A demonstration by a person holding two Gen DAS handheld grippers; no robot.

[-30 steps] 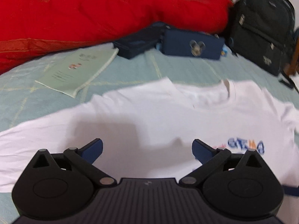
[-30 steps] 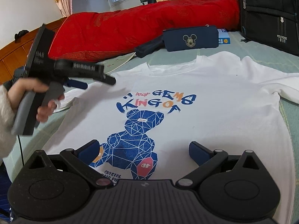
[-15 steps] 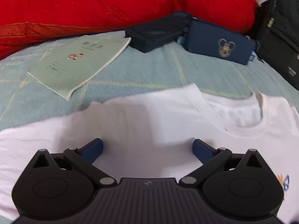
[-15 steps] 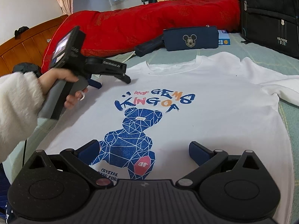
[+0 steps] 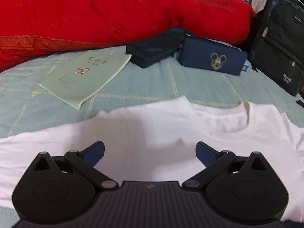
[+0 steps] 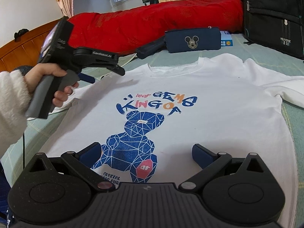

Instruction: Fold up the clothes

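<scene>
Bed (image 6: 292, 125) first, pale green checked cover, carrying everything; red quilt (image 5: 114, 13) heaped along the far side, black backpack (image 6: 273, 13) at the far right corner; navy pouch (image 6: 192, 40) with a mouse badge and a green booklet (image 5: 83, 76) lying between quilt and shirt, apart from it.

White T-shirt (image 6: 209, 98) spread flat in the middle of the bed, print side up, blue bear and lettering showing, collar toward the quilt, sleeves out to either side; no fold in it yet, so looks like the very start: reaching for the first grab.

Left gripper (image 5: 150, 150) held over the shirt's left shoulder, just short of the collar, blue fingers (image 5: 95, 152) spread wide with nothing between them; seen from the right view, gripped in a hand (image 6: 47, 79) with a fluffy white sleeve, nose tilted down at the shoulder; touching the cloth or just above it, cannot tell.

Right gripper (image 6: 146, 153) low over the bottom of the print, jaws wide apart too, empty.

Next, probably: down onto the shoulder edge and pinch a single layer cleanly; right side to take the hem in line with it, then carry both across toward the middle; worth keeping the cloth taut between the two pinches so the fold line runs straight.
</scene>
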